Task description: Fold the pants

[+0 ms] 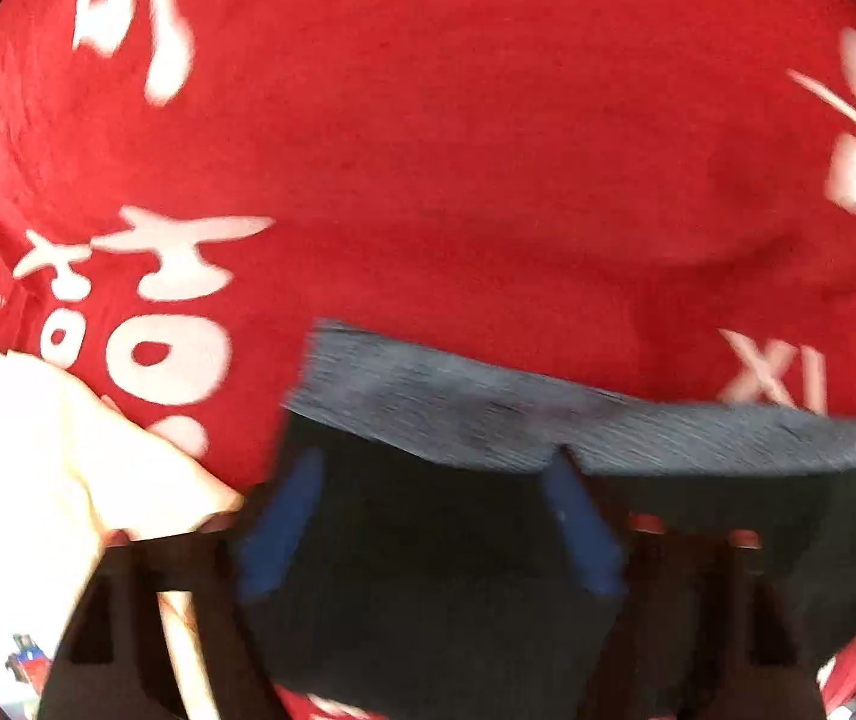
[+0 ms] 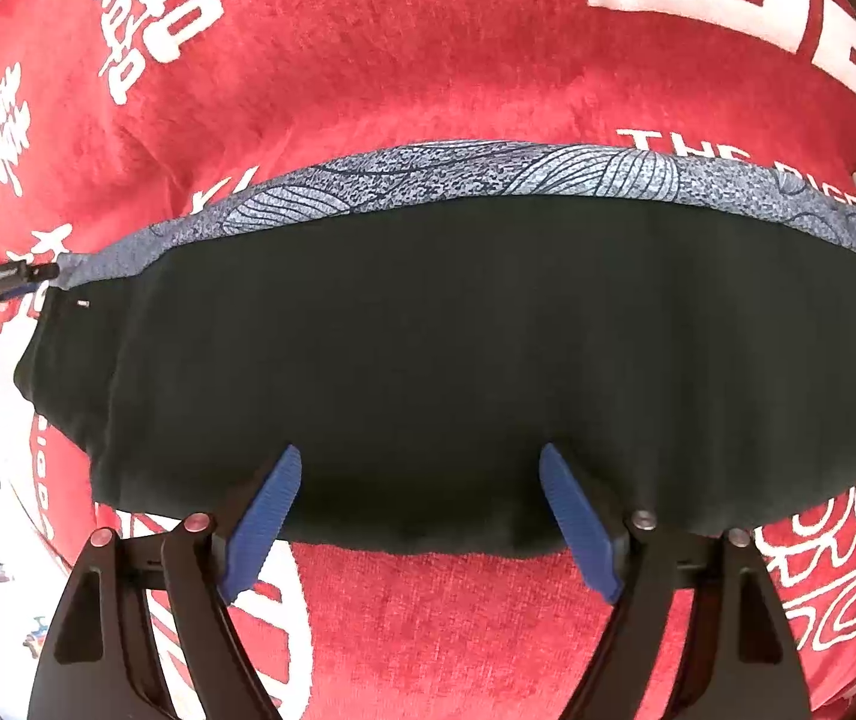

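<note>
Black pants (image 2: 428,360) with a patterned grey band lie flat on red cloth (image 2: 428,60), both grippers' fingers spread.

Pants (image 2: 428,360) (right end) cut off
</note>
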`<state>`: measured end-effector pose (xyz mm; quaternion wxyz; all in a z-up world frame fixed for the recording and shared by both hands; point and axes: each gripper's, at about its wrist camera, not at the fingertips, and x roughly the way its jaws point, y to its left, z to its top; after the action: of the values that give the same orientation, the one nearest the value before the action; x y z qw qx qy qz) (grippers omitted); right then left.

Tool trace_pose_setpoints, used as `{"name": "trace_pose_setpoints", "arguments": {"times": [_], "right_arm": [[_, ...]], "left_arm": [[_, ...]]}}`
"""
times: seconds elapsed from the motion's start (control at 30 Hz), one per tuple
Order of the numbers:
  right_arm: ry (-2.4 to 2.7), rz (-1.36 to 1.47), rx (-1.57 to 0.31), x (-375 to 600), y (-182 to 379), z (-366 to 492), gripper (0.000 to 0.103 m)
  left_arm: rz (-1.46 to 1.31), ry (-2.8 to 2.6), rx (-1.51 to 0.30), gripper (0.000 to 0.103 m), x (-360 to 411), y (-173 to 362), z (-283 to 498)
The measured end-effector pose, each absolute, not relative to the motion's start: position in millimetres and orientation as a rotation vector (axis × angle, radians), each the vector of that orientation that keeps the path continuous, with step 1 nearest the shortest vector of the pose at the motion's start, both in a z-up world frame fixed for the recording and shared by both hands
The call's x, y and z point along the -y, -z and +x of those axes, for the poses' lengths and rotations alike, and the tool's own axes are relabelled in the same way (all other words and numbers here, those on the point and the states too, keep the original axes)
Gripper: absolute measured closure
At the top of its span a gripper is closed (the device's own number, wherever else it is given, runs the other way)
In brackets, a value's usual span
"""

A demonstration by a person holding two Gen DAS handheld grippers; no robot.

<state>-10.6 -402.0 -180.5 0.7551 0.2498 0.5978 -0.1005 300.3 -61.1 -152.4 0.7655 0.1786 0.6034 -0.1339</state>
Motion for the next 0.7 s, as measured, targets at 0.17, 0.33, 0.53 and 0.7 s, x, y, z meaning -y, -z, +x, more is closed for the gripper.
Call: {"name": "trace_pose_setpoints", "arguments": {"times": [0.17, 0.33, 0.53, 0.7], "right_arm": [[0.231, 0.630, -1.299, 413, 172, -11, 0.018], [0.271, 0.644, -1.294, 430, 158, -25, 0.018], [0.343, 0.649, -1.294, 464, 152, -56, 0.018], [0.414, 0.707, -1.243, 495, 151, -83, 0.018]], "left_arm": [[0.372, 0.453, -1.346, 0.019, 133, 145, 222], [0.387, 0.567, -1.391, 0.019, 210, 153, 140], [0.374, 0.611, -1.444, 0.019, 262, 167, 98], [0.470, 0.570, -1.453, 0.019, 283, 185, 77]]}}
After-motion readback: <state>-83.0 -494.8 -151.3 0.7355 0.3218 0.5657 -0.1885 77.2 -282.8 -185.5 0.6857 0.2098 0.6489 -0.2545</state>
